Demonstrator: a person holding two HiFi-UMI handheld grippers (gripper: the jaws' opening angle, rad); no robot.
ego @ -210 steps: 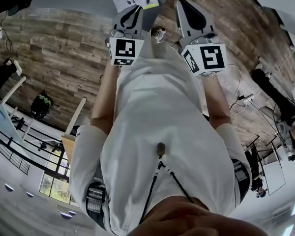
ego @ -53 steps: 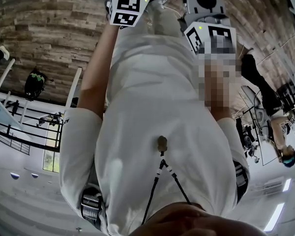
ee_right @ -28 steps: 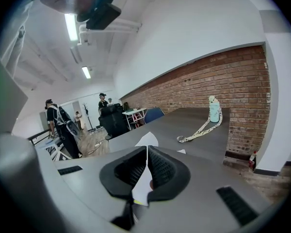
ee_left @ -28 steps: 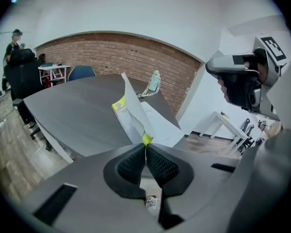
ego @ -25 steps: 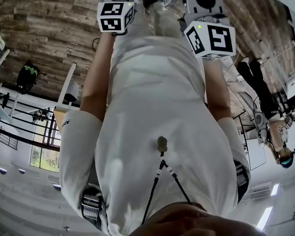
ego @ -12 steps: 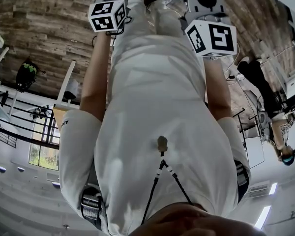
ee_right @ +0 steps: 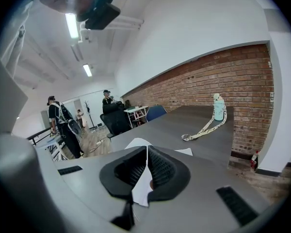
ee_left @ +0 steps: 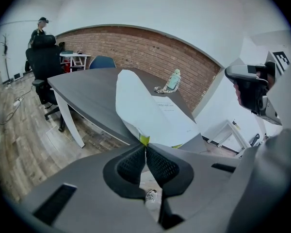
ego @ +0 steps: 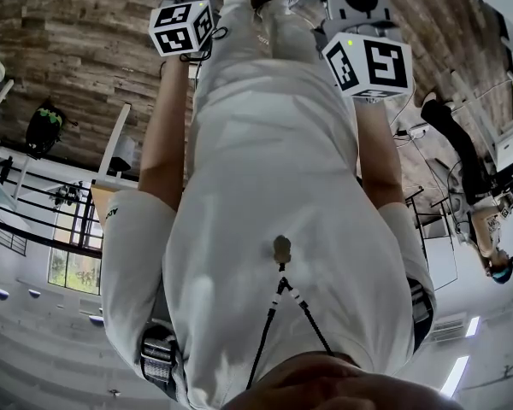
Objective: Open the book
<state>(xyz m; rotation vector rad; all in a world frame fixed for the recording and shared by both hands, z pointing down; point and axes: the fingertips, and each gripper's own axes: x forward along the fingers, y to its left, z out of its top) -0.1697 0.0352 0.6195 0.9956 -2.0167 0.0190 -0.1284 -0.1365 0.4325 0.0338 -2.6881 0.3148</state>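
Observation:
The book (ee_left: 150, 111) lies at the near edge of a dark grey table (ee_left: 87, 89). One white leaf is lifted and curves up over it. My left gripper (ee_left: 145, 152) is shut on the near edge of that leaf, where a yellow-green strip (ee_left: 144, 140) shows at the jaw tips. My right gripper (ee_right: 146, 160) is shut on a white page (ee_right: 136, 144), which runs between its pads and hangs below them. In the head view both grippers sit at the top, beyond the person's white shirt, with their marker cubes (ego: 181, 28) (ego: 368, 62) showing. The book is hidden there.
A pale blue bottle (ee_right: 218, 108) with a patterned lanyard (ee_right: 203, 127) stands far back on the table, by the brick wall (ee_left: 150, 50). A black office chair (ee_left: 43, 62) stands at the table's far left. People (ee_right: 56, 118) stand behind it.
In the head view the left gripper's cube has drifted left and rolled a little. The right gripper has kept still.

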